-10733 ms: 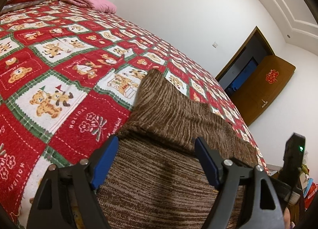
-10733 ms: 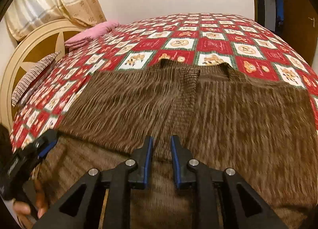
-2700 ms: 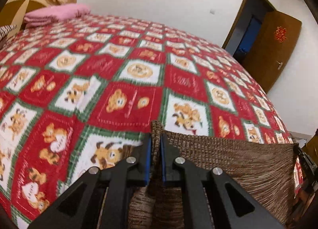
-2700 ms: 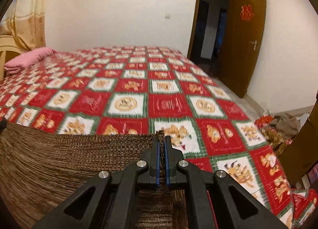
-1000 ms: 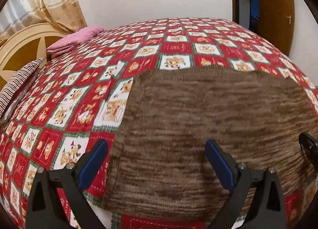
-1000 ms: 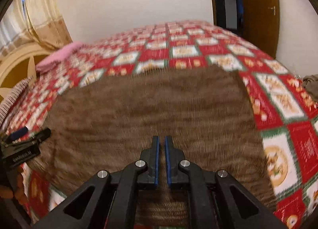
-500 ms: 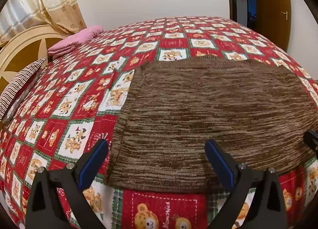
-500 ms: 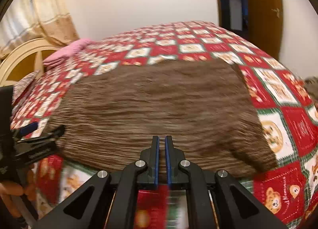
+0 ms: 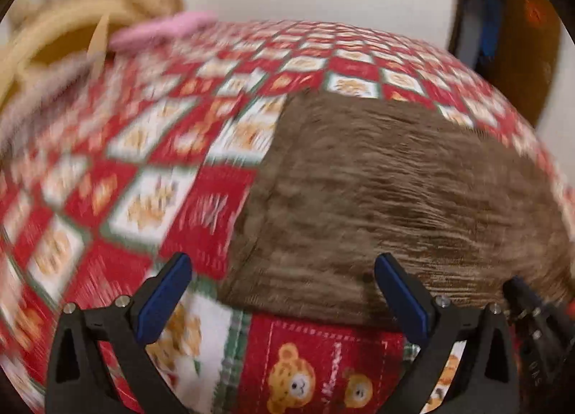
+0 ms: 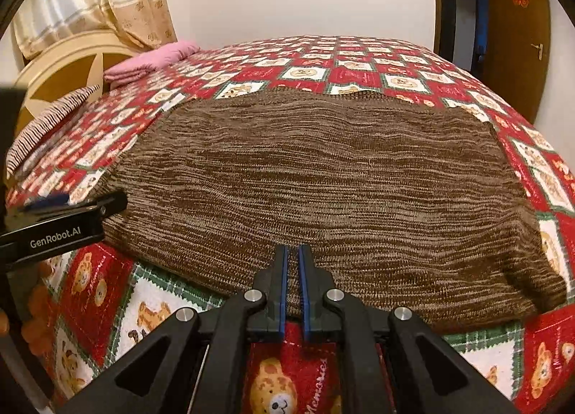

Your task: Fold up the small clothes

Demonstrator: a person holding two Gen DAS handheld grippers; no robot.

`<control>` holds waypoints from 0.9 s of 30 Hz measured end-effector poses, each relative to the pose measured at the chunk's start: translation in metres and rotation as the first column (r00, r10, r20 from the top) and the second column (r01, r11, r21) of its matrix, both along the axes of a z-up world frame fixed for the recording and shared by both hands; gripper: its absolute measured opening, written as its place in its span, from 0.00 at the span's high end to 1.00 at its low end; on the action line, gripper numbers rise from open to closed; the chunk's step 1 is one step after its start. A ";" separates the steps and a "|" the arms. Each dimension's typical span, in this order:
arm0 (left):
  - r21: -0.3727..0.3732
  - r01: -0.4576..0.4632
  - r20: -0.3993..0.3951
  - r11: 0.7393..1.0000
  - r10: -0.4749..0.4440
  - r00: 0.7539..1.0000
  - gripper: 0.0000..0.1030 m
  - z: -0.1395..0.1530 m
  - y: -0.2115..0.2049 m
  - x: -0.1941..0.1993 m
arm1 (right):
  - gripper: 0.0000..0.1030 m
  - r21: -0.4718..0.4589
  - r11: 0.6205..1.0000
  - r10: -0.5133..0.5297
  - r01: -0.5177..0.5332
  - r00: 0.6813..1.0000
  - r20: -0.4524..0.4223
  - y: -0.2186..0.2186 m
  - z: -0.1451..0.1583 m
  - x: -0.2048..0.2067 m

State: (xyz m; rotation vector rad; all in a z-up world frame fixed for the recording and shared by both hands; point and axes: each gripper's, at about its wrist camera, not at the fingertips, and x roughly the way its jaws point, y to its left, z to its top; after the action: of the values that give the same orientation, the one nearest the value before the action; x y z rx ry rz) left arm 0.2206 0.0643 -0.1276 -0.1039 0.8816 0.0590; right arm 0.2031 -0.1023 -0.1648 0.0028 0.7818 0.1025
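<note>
While the one brown knitted garment (image 10: 323,176) lies folded flat on the bed (image 10: 359,65), its long axis running from nine to three o'clock, both claws hang over its near edge. The right claw (image 10: 293,270) is pinched nearly shut with nothing between its pads, the hem at its tips toward twelve o'clock. The left claw (image 9: 284,295) gapes wide and empty over the garment's near left corner, so I judge it nearer that end; I count one garment, two claws, one pink cloth (image 10: 151,60) far at eleven.
</note>
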 end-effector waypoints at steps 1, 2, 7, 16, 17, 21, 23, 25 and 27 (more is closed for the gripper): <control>-0.096 -0.019 0.007 0.995 0.020 1.000 0.00 -0.003 0.010 -0.004 | 0.94 0.013 1.000 0.000 0.000 1.000 0.004 -0.002 -0.001 0.000; -0.143 -0.031 0.012 0.989 0.033 0.999 0.00 -0.005 0.015 -0.005 | 0.94 0.025 1.000 0.001 -0.001 1.000 0.007 -0.003 -0.001 -0.001; -0.262 -0.123 0.061 0.957 0.144 0.988 0.01 -0.015 0.019 -0.014 | 0.94 0.060 0.998 0.002 -0.003 1.000 0.013 -0.006 -0.002 -0.001; -0.333 -0.043 0.110 0.942 0.084 0.990 0.44 -0.009 -0.005 0.004 | 0.94 0.052 0.999 0.002 -0.003 1.000 0.028 -0.006 -0.003 -0.002; -0.344 -0.042 0.111 0.938 0.085 0.990 0.52 -0.007 -0.004 0.007 | 0.94 0.063 0.998 0.002 -0.004 1.000 0.028 -0.007 -0.004 -0.002; -0.469 -0.143 0.069 0.871 0.198 0.978 0.56 -0.017 0.025 0.009 | 0.94 0.100 0.995 0.003 -0.006 1.000 0.026 -0.012 -0.004 -0.002; -0.579 -0.153 0.067 0.801 0.234 0.970 0.56 -0.026 0.042 0.005 | 0.94 0.116 0.993 0.003 -0.006 1.000 0.026 -0.014 -0.004 -0.002; -0.606 -0.146 0.068 0.782 0.234 0.970 0.56 -0.026 0.044 0.002 | 0.94 0.122 0.993 0.003 -0.006 1.000 0.026 -0.015 -0.005 -0.002; -0.614 -0.140 0.070 0.777 0.231 0.970 0.56 -0.026 0.045 0.002 | 0.94 0.123 0.992 0.003 -0.006 1.000 0.026 -0.015 -0.004 -0.003</control>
State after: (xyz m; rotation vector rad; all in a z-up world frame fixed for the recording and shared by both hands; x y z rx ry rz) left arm 0.2224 0.1091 -0.1532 -0.7969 0.7155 -0.0499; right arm 0.2005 -0.1168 -0.1691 0.1161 0.7486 0.1547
